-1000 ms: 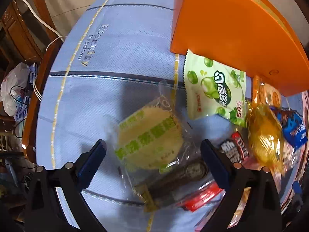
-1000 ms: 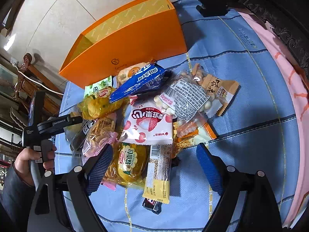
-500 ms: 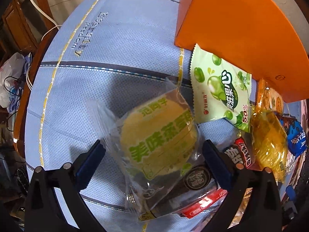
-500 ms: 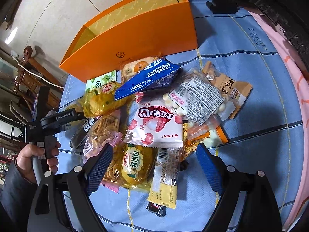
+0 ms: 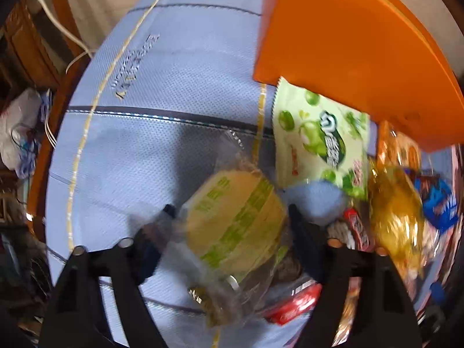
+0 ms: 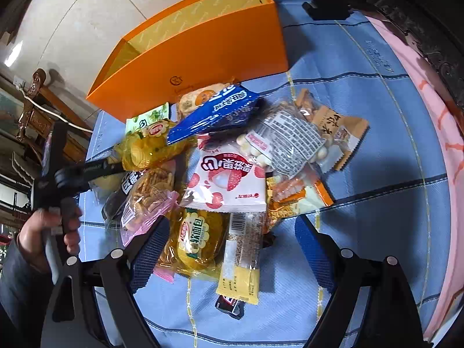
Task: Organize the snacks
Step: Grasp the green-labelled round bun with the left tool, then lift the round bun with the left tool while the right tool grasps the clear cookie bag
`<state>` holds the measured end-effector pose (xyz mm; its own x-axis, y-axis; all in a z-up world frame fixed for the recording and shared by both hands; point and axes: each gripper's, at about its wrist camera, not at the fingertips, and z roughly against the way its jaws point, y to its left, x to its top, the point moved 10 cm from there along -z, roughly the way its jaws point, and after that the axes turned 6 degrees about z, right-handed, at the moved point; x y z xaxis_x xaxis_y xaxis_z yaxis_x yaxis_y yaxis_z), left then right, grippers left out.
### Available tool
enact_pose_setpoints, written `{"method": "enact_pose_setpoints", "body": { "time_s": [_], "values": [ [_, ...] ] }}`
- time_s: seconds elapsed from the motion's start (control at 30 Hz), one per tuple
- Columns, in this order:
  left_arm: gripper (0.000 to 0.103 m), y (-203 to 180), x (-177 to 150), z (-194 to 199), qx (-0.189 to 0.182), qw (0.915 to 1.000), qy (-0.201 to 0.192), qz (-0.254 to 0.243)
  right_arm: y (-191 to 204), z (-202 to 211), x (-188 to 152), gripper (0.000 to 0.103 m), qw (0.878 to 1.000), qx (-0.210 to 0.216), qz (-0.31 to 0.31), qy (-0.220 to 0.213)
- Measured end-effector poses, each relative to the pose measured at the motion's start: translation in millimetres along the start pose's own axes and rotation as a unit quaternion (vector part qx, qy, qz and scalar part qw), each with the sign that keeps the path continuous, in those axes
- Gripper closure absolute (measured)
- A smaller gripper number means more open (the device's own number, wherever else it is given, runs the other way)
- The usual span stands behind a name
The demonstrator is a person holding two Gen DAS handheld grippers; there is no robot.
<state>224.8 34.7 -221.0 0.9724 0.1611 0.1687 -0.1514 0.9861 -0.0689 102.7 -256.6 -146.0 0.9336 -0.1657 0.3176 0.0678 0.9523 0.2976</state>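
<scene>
Since the earlier frame the left gripper [image 5: 232,217] has drawn its jaws inward around the round cake [image 5: 235,220], and they are closing now, with the cake's crinkled clear wrapper bunching against the fingers on both sides; whether the pads already press firmly is blurred. The cake is pale yellow, disc-shaped and banded with green print, and it lies on the blue woven tablecloth [image 5: 139,150] at the centre of the left wrist view.

At 2 o'clock from the cake lies a glossy green gummy pouch [image 5: 319,142], its top edge tucked against the smooth orange box [image 5: 348,43]. At 3 o'clock a translucent yellow bag [image 5: 397,214] shines.

Only the right wrist view shows the whole heap: a white lychee pouch [image 6: 229,179], a blue foil packet [image 6: 214,113], a clear bag of white candies [image 6: 287,145], a yellow cereal bar [image 6: 240,264] and yellow soft bread [image 6: 194,237]. It also shows a hand [image 6: 46,232] at 9 o'clock gripping the left tool's handle. The right gripper [image 6: 229,240] hangs over the heap with its fingers wide apart and nothing between them.
</scene>
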Motion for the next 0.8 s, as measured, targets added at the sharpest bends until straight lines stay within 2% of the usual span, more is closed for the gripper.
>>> {"method": "enact_pose_setpoints", "body": {
  "time_s": [0.07,0.1,0.2,0.27,0.4,0.47,0.6,0.73,0.8],
  "values": [
    [0.036,8.0,-7.9,8.0,0.018,0.9997,-0.011,-0.015,-3.9,0.6,-1.5,0.015,1.0,-0.005,-0.003,0.001],
    [0.036,11.1,-11.5,12.6,0.016,0.9996,-0.016,-0.014,-5.9,0.6,-2.7,0.015,1.0,-0.008,-0.004,0.002],
    [0.036,23.0,-26.1,32.4,-0.014,0.9995,-0.028,-0.003,-15.3,-1.4,-11.1,0.015,1.0,-0.021,-0.005,0.012],
    [0.036,32.5,-37.5,45.1,-0.023,0.9991,-0.036,0.0,-19.8,-3.8,-20.4,0.015,0.999,-0.024,0.001,0.023],
    [0.036,44.5,-58.4,53.0,-0.034,0.999,-0.03,-0.001,-16.2,-10.4,-40.3,0.015,0.997,-0.038,0.036,0.048],
    [0.036,48.1,-69.5,56.5,-0.031,0.999,-0.032,-0.007,-7.2,-11.8,-47.1,0.015,0.997,-0.029,0.047,0.056],
    [0.036,45.3,-93.5,61.0,-0.043,0.9988,-0.022,-0.007,30.8,-8.6,-40.9,0.015,0.995,-0.005,0.091,0.039],
    [0.035,38.3,-103.9,65.5,-0.048,0.9985,-0.021,-0.016,79.9,-16.5,-20.1,0.015,0.982,-0.021,0.188,0.024],
    [0.035,40.6,-106.7,66.6,-0.049,0.9985,-0.02,-0.012,95.0,-23.5,-8.3,0.015,0.977,-0.024,0.21,0.024]
  ]
}}
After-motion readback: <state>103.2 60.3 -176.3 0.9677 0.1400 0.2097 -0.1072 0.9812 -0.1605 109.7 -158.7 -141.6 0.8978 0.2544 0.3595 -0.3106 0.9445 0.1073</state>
